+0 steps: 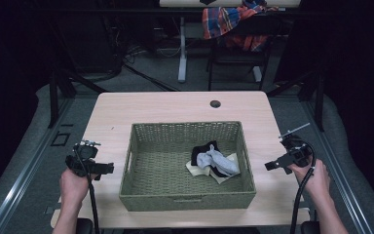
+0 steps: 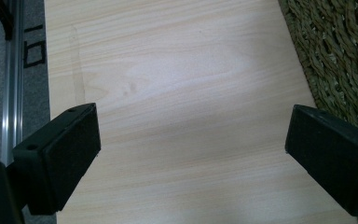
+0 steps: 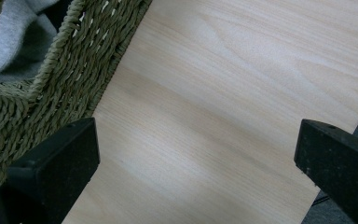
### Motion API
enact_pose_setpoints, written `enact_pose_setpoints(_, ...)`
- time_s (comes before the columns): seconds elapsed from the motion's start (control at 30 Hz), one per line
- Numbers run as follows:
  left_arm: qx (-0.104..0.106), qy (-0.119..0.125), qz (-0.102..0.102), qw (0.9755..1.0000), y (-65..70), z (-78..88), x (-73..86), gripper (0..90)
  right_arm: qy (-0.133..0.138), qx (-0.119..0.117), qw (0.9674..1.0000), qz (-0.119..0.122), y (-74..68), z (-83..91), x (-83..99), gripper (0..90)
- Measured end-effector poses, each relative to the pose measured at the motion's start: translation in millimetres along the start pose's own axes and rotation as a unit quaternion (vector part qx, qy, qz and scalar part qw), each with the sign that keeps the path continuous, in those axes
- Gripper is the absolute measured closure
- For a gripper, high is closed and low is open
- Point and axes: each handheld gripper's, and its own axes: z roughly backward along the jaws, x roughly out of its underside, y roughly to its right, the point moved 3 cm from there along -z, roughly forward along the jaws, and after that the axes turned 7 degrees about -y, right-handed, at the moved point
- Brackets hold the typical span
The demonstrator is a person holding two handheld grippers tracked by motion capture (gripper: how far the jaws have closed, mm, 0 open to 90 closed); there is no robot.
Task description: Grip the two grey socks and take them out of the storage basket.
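Woven green basket (image 1: pixel 137 187) centred on counter (image 1: pixel 165 109), socks (image 1: pixel 213 161) inside; left hand-held gripper (image 1: pixel 86 157) and right hand-held gripper (image 1: pixel 288 155) flanking, wide open, empty, apparently idle.

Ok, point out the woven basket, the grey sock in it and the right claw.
woven basket (image 1: pixel 187 200): high view, on its near front wall.
grey sock (image 1: pixel 215 159): high view, on the middle of the pale grey fabric.
right claw (image 3: pixel 196 177): right gripper view, midway between its two black jaw tips, over bare tabletop.
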Motion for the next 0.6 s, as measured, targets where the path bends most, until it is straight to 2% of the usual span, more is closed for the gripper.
enact_pose_setpoints(0.1,0.000,0.001,-0.001,1.0000,0.0,0.2,0.2,3.3,0.000,-0.005,1.0000,-0.002,-0.6,-0.3,0.0,0.0)
enact_pose_setpoints(0.13,0.000,0.002,-0.001,1.0000,-0.1,0.3,0.2,3.3,-0.013,0.001,0.9999,0.005,0.5,0.3,0.3,0.0)
enact_pose_setpoints(0.17,0.001,0.002,-0.001,1.0000,-0.1,0.1,0.3,3.3,-0.005,-0.001,0.9999,-0.011,-2.5,-2.1,-0.1,0.0)
enact_pose_setpoints(0.23,0.001,0.002,-0.003,1.0000,-0.2,0.1,0.1,3.2,-0.024,-0.003,0.9997,0.003,-1.1,-1.1,-0.7,0.0)
enact_pose_setpoints(0.27,0.001,0.002,-0.005,1.0000,0.6,0.2,-0.3,3.2,-0.018,-0.008,0.9998,-0.005,-2.7,-2.5,-1.0,0.0)
enact_pose_setpoints(0.33,0.003,0.002,-0.005,1.0000,1.0,0.2,-0.1,3.0,-0.041,0.000,0.9991,0.015,-0.5,-0.1,-1.9,0.0)
enact_pose_setpoints(0.37,0.004,0.001,-0.006,1.0000,0.7,0.3,0.1,3.0,-0.041,0.000,0.9991,0.015,-0.5,-0.1,-1.9,0.0)
enact_pose_setpoints(0.4,0.003,0.003,-0.007,1.0000,0.3,0.1,0.2,2.9,-0.015,-0.002,0.9999,-0.006,-3.2,-3.1,-2.3,0.0)
enact_pose_setpoints(0.47,0.004,0.001,-0.004,1.0000,-0.3,0.1,1.1,2.9,-0.016,-0.006,0.9999,-0.003,-4.0,-3.1,-3.6,0.0)
enact_pose_setpoints(0.5,0.004,0.002,-0.003,1.0000,-0.6,0.4,1.6,2.8,-0.026,0.001,0.9996,0.008,-3.2,-2.2,-4.7,0.0)
enact_pose_setpoints(0.57,0.001,0.004,-0.002,1.0000,-1.1,1.2,1.4,2.9,-0.014,-0.001,0.9999,0.001,-5.6,-3.4,-5.6,0.0)
enact_pose_setpoints(0.6,0.001,0.002,-0.003,1.0000,-0.8,1.1,1.1,2.9,-0.026,0.000,0.9995,0.016,-4.4,-2.3,-6.1,0.0)
